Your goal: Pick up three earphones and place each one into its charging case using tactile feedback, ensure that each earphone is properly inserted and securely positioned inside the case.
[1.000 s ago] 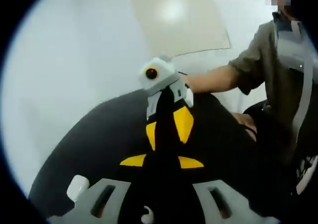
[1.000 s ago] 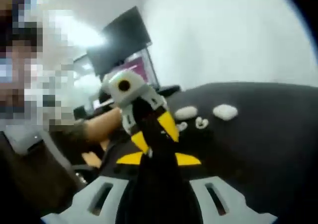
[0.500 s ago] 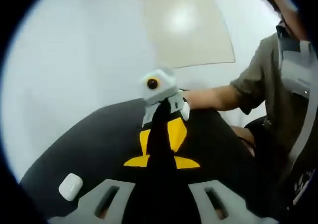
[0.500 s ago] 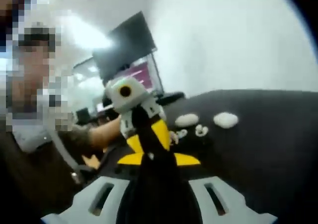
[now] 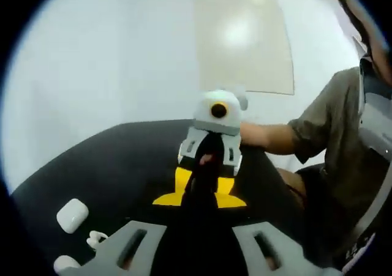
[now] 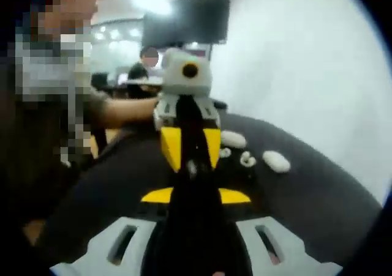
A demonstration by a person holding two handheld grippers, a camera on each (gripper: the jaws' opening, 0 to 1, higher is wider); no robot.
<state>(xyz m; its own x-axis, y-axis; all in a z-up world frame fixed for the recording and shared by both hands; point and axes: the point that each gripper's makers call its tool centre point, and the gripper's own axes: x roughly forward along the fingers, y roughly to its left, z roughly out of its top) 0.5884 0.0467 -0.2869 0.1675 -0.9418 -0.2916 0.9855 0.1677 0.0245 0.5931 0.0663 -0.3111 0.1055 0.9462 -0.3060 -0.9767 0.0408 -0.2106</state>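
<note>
Held tip to tip, both tools' spread unclear; charging cases [image 6: 277,161] and earphone [image 6: 247,160] at right tool's [image 6: 197,184] two o'clock, nearer it.

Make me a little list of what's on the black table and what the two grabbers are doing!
table: black table
cases: white charging case in the left gripper view; two more cases in the right gripper view
loose earphone: white earphone lies between those two cases
left gripper: tip to tip with the right one; fingers look closed
right gripper: likewise
held item: too small to tell
</note>
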